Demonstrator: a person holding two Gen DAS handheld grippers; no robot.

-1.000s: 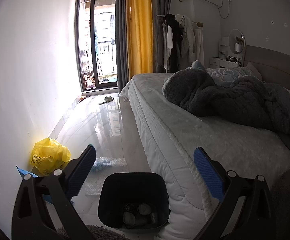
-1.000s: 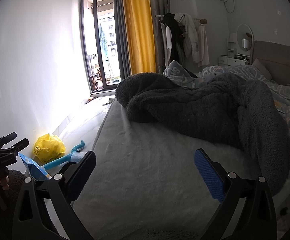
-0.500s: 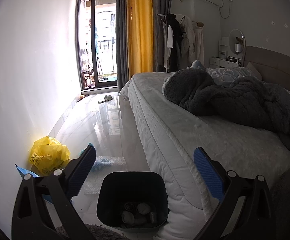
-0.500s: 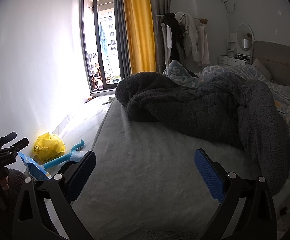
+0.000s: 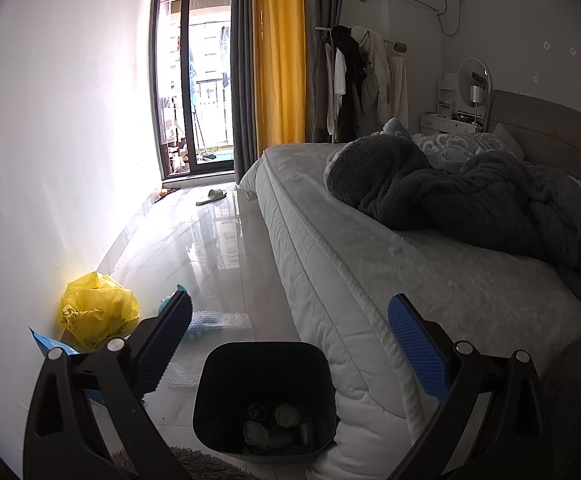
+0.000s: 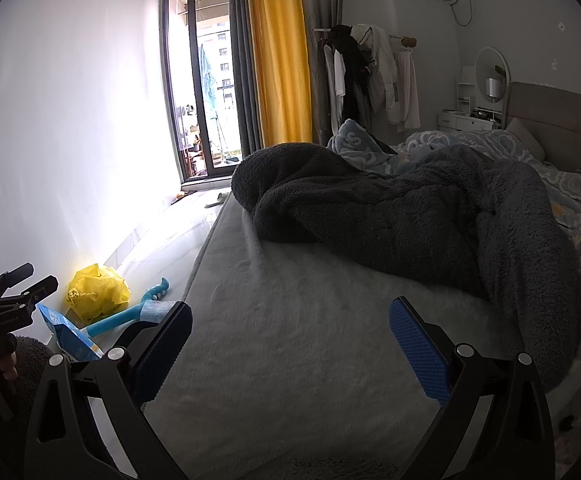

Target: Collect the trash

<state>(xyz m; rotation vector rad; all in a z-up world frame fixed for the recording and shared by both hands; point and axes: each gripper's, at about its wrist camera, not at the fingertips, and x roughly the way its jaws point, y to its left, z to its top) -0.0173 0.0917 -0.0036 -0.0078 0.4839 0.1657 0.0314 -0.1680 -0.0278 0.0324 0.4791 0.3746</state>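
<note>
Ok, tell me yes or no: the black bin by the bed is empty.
No. In the left wrist view the black bin already holds several crumpled pieces of trash at its bottom.

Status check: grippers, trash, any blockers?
Left gripper open, empty, above the black bin. Right gripper open over the bed. Yellow bag on the floor by the wall. Path unobstructed.

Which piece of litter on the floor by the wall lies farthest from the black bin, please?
The crumpled yellow bag, against the wall; bubble wrap lies just beyond the bin.
</note>
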